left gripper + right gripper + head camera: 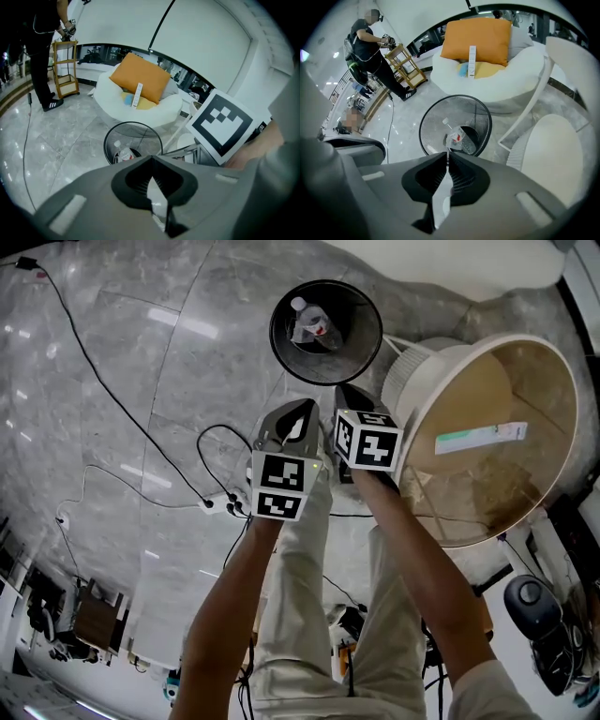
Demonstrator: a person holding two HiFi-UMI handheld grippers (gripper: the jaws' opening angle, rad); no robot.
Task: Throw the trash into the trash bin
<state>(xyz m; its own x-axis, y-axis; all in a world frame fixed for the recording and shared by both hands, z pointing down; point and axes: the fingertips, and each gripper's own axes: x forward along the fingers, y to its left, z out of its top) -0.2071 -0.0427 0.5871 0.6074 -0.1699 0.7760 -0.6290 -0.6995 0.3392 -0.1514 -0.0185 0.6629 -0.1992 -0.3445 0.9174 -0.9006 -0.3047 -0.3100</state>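
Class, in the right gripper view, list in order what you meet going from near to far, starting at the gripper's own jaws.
right gripper → trash bin → white seat → orange cushion

grey left tool (305,409) and right tool (343,392) with black-and-white marker cubes (281,486); light beige trousers (300,615).

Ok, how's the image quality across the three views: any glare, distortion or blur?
Head view: strong fisheye bend and glare streaks on the marble floor, otherwise sharp. Left gripper view: dark corners and a dim room, but the trash bin reads clearly. Right gripper view: brighter, with dark corners too and mosaic patches at the left.
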